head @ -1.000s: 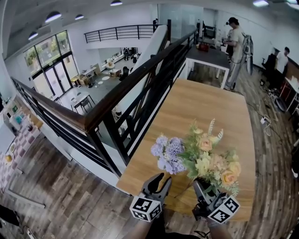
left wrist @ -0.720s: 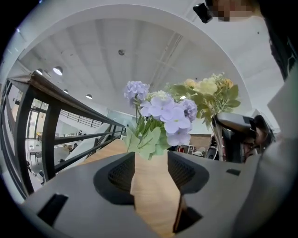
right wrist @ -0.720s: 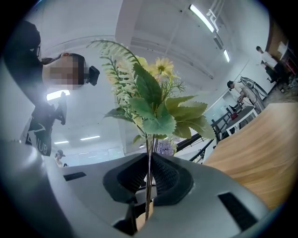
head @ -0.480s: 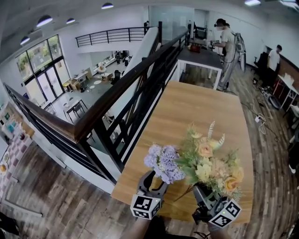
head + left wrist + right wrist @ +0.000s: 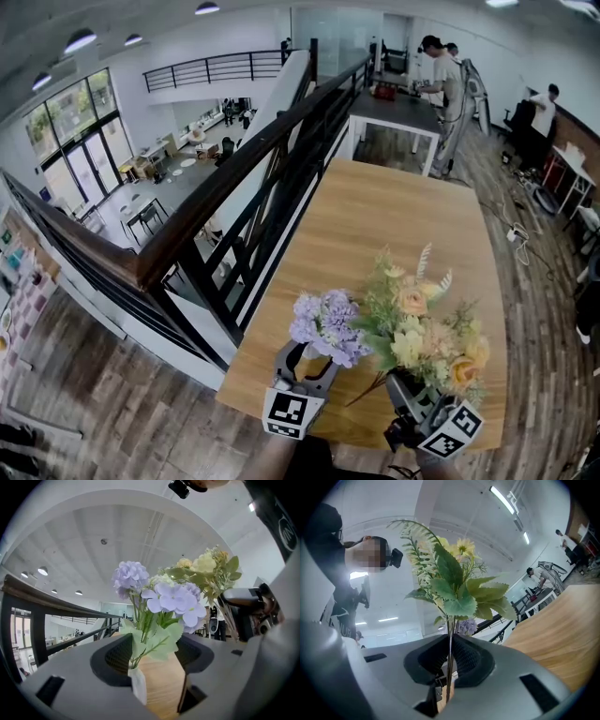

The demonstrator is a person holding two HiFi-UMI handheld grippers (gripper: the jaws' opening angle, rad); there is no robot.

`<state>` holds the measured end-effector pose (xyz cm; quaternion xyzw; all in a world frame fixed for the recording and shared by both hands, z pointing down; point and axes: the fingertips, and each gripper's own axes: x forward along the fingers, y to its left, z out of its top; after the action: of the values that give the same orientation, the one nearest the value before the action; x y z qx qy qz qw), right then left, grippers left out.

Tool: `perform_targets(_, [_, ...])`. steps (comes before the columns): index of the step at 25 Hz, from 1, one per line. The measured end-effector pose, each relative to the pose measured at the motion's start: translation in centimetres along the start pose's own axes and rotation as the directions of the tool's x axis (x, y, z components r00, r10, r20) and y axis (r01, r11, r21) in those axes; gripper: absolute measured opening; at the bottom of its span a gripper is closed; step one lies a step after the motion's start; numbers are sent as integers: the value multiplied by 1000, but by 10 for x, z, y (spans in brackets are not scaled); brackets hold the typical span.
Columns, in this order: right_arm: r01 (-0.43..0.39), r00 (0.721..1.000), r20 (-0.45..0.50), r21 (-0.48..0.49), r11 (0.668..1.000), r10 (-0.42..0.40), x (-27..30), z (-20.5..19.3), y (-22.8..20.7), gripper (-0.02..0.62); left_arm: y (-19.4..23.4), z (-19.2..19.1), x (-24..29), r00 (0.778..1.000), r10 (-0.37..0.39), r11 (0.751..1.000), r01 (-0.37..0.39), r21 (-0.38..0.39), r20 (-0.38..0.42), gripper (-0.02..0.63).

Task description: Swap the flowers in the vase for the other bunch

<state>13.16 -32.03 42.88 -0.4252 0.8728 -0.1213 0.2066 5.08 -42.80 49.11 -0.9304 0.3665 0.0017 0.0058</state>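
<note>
Since a second ago our left gripper (image 5: 307, 360) has gone forward from the table edge to the purple bunch (image 5: 325, 326); our right gripper (image 5: 410, 389) has kept its place.

- Item 1, white vase (image 5: 138, 686): holds the purple bunch (image 5: 173, 603) and stands on the wooden table (image 5: 403, 216) near its front edge. The head view hides it under blooms and gripper; the left gripper view cuts off its lower body.
- Item 2, left gripper (image 5: 152, 653): jaws wide apart, with the vase neck between them, close to one pad.
- Item 3, yellow-and-peach bunch (image 5: 422, 323): beside the purple bunch, its stems clamped in the narrow jaws of the right gripper (image 5: 450, 660). Foliage (image 5: 454, 592) rises above, and the stem ends are hidden.
- Item 4, emblem on a dark strap (image 5: 283, 524): unreadable.
</note>
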Motion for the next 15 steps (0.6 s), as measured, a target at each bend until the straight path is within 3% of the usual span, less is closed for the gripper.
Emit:
perform_targets(7, [0, 1000, 8, 1, 1000, 0, 3, 3, -4, 48, -11, -11, 4, 994, -73, 978, 87, 187, -84, 323])
perform_targets(15, [-2, 1000, 5, 6, 1000, 2, 6, 4, -5, 48, -15, -24, 6, 983, -93, 966, 128, 223, -161, 357])
